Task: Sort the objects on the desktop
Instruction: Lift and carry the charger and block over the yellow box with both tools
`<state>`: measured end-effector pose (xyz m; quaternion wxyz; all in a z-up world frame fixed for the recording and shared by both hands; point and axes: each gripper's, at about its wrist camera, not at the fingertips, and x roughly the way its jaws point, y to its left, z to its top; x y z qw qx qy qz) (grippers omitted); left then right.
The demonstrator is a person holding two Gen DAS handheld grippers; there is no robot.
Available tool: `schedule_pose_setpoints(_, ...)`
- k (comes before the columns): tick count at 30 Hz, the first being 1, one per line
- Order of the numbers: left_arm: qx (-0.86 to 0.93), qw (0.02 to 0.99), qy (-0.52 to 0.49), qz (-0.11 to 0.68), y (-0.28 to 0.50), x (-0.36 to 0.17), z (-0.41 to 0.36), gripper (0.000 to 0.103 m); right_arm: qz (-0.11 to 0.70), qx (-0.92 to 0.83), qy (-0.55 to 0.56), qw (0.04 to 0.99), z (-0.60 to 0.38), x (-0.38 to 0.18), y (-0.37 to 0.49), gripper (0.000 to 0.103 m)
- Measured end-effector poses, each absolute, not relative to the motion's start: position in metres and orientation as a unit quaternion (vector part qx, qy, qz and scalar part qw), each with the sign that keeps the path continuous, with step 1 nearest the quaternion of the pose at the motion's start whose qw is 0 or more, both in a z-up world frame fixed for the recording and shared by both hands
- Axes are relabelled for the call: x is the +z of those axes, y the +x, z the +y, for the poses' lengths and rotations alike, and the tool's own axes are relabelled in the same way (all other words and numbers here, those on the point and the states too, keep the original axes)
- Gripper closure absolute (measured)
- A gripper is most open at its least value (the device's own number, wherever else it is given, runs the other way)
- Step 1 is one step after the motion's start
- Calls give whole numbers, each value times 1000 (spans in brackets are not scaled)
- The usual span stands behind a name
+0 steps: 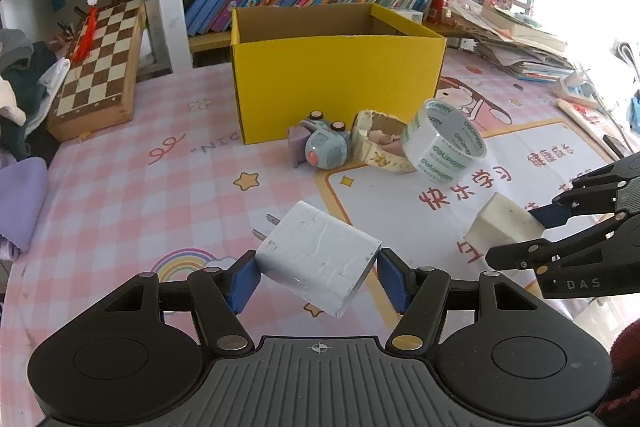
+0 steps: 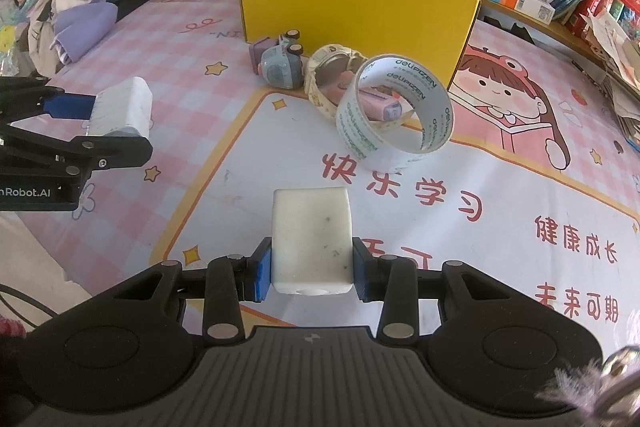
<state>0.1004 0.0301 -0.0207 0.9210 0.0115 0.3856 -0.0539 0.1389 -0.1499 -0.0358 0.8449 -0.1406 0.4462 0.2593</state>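
White scuffed charger (prongs out) pinched in left fingers; cream block pinched in right.

The box is bright yellow outside, brown cardboard inside. The desk mat carries a pink-and-white check with yellow stars and a rainbow. The chessboard shows brown and cream squares. The tape roll is clear with green lettering. Both grippers' pads are blue.

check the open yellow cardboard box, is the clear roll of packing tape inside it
No, the clear roll of packing tape lies on the pink desk mat in front of the yellow cardboard box.
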Motion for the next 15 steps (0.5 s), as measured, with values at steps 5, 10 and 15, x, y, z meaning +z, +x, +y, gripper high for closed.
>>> schedule_pose_setpoints(5, -68, 924, 17, 375, 101, -14, 24, 40, 440, 264, -140, 847, -151, -29, 141, 67)
schedule_pose_setpoints(10, -74, 928, 14, 364, 108, -5, 20, 40, 431, 266, -133, 852, -156, -18, 149, 67)
schedule_pose_setpoints(15, -74, 931, 11, 358, 119, 1, 18, 40, 422, 272, -127, 855, -160, -9, 161, 67)
